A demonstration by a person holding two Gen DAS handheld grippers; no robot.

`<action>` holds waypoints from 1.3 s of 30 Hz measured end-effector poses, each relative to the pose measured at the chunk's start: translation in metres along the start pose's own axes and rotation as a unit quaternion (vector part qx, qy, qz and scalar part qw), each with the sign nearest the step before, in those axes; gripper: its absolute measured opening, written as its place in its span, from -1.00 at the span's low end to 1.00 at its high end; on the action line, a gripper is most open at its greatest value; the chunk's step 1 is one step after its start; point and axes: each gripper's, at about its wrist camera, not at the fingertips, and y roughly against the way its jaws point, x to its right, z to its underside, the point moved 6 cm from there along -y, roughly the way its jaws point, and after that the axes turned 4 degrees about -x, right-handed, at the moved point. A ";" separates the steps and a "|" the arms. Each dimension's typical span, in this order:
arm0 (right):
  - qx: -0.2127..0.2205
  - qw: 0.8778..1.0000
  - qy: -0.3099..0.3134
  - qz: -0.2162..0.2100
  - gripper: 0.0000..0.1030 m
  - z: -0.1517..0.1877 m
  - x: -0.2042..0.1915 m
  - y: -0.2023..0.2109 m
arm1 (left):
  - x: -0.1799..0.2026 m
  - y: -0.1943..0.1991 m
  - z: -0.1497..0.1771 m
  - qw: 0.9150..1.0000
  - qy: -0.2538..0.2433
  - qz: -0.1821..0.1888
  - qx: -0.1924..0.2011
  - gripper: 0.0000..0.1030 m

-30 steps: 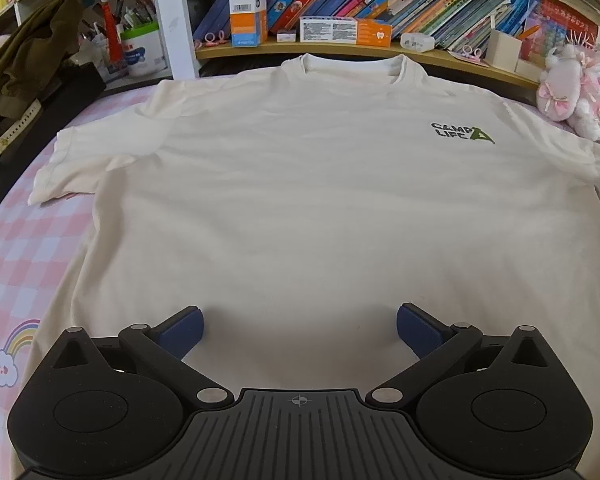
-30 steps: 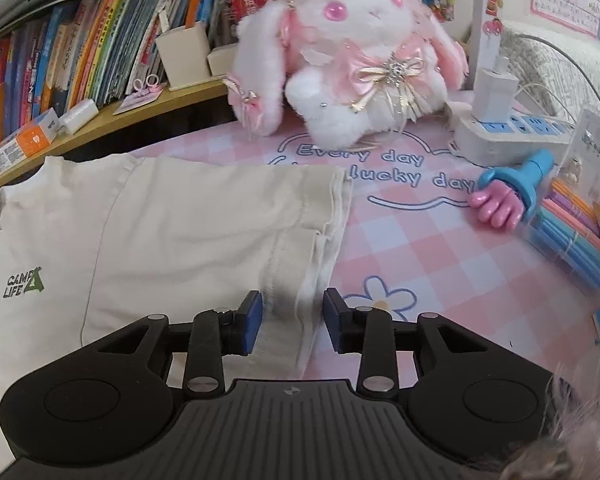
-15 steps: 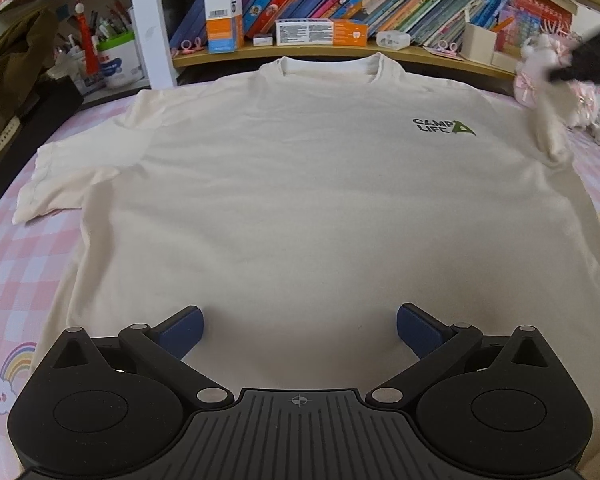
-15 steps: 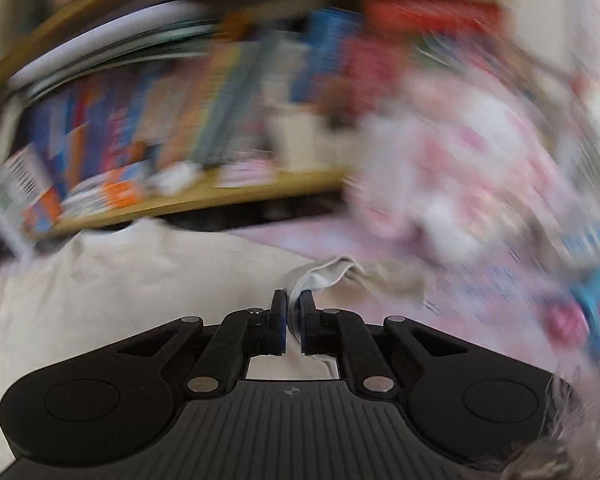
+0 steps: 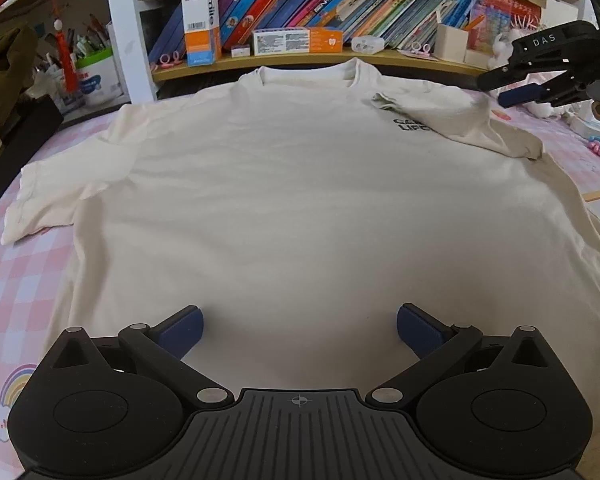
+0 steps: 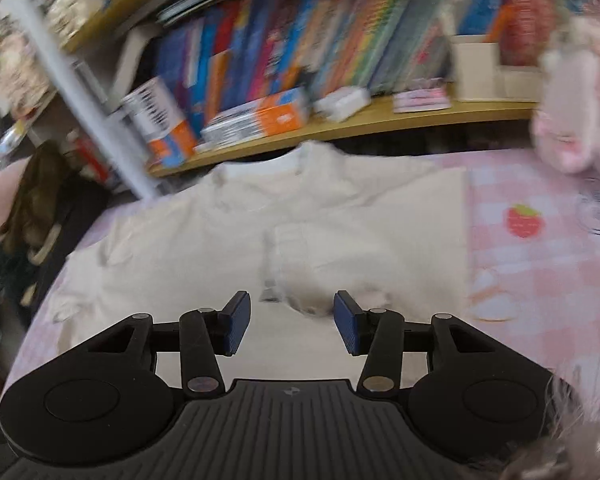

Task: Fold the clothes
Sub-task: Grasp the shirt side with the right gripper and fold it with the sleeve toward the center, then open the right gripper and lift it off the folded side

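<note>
A cream T-shirt (image 5: 284,200) lies front up on the pink checked cover, collar toward the bookshelf. Its right sleeve (image 5: 452,120) is folded inward across the chest and half covers the dark logo (image 5: 414,125). The left sleeve (image 5: 60,196) lies spread out flat. My left gripper (image 5: 300,330) is open and empty, low over the shirt's hem. My right gripper (image 6: 290,320) is open and empty above the folded sleeve (image 6: 340,256); it also shows in the left wrist view (image 5: 540,84), raised at the right. The right wrist view is blurred.
A wooden bookshelf (image 5: 320,58) with books and boxes runs behind the collar. A pink plush rabbit (image 6: 572,120) sits at the right. Dark clothing (image 5: 4,92) and a pen tub (image 5: 96,76) stand at the left. Pink checked cover (image 5: 16,276) shows beside the shirt.
My right gripper closed on the right sleeve, carried it inward over the chest, then opened and let it go. The left gripper stayed open over the hem.
</note>
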 end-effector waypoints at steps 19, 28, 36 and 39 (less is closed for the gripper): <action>-0.062 0.997 -0.042 -0.028 -0.18 0.042 -0.003 0.007 | 0.000 0.000 0.000 1.000 0.002 -0.003 0.003 1.00; -0.060 0.996 -0.019 0.060 -0.58 0.050 0.027 -0.011 | 0.000 0.001 0.000 1.000 0.011 -0.011 -0.001 1.00; -0.043 0.998 0.014 0.041 -0.46 0.064 0.009 0.017 | -0.008 0.004 -0.004 0.997 0.057 -0.042 -0.026 1.00; -0.031 0.998 0.029 0.039 -0.37 0.071 -0.001 0.029 | -0.013 0.009 -0.004 0.995 0.083 -0.056 -0.028 1.00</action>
